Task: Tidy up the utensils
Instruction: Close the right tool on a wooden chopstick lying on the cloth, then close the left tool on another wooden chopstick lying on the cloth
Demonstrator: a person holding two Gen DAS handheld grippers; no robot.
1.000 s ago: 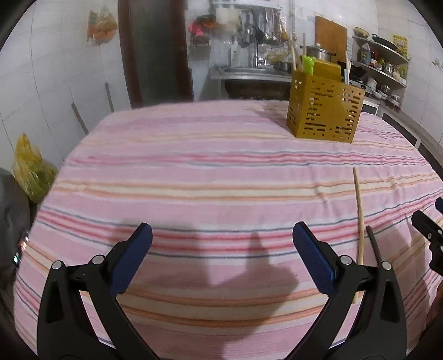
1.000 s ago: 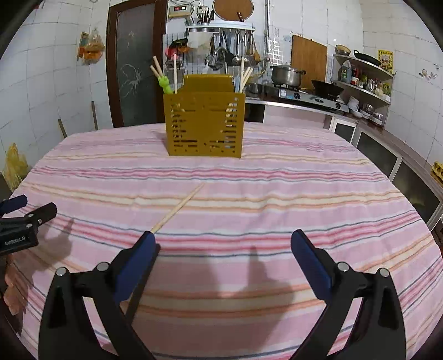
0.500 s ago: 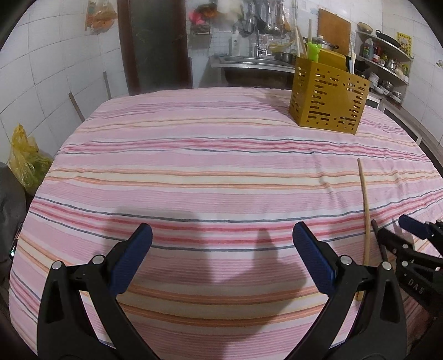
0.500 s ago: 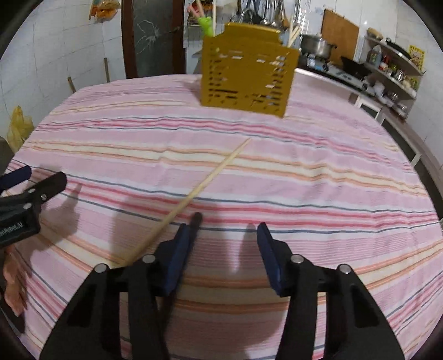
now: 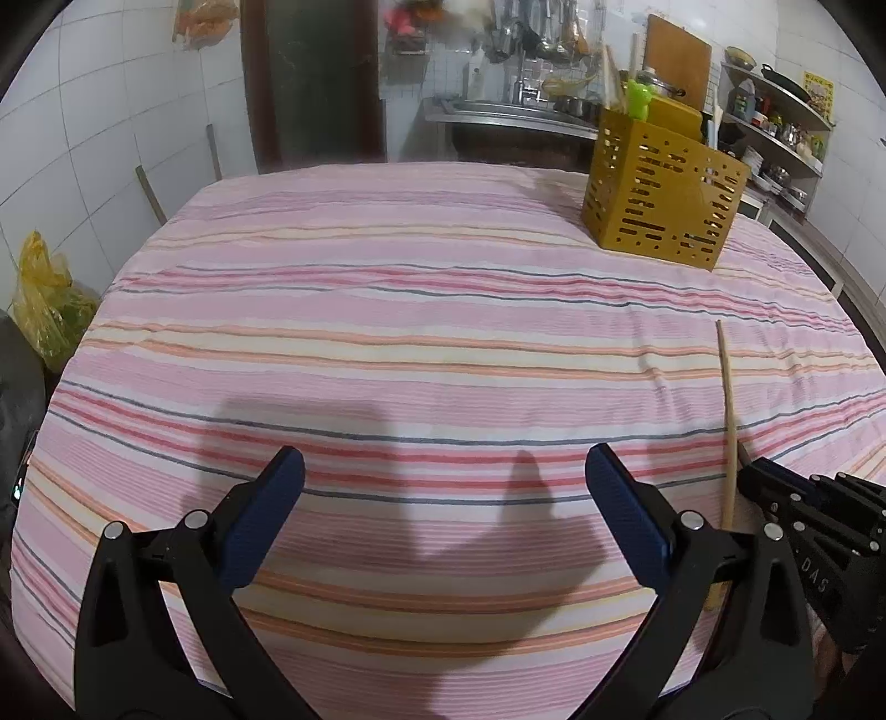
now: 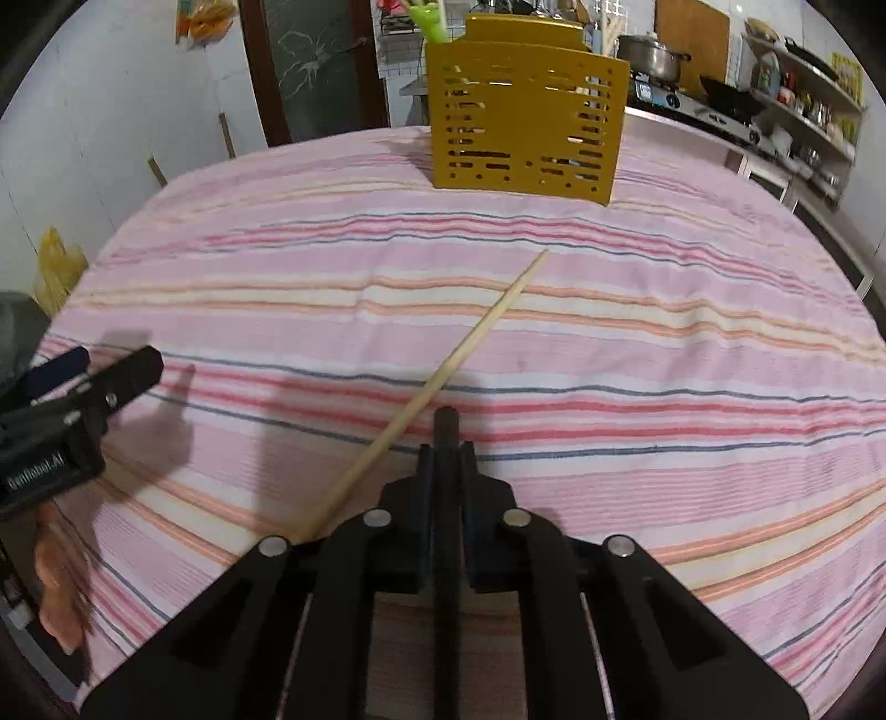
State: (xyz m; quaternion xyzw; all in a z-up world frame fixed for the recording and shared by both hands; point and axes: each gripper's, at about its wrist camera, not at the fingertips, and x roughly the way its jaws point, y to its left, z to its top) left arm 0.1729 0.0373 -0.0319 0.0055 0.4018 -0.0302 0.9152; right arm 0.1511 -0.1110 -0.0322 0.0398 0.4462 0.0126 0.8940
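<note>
**Black chopstick now pinched in my right fingers**

Black chopstick, a slim dark stick, is what I have just closed on: a second ago my right gripper stood wide open above the striped cloth, and now its fingers are pressed together with the stick running straight out between them. It lies at the near edge of the desk, toward my right-hand corner, touching or just beside the pale wooden chopstick that slants away toward the far side. I judge the pick-up done and the carry to the holder next; the wooden one waits its turn.

My left gripper hangs fully open over bare cloth near the front edge, holding nothing.

At the far right of the desk stands the yellow slotted plastic utensil holder. A green plastic-handled utensil and a few pale sticks rise from it; which compartment each sits in I cannot tell.
</note>
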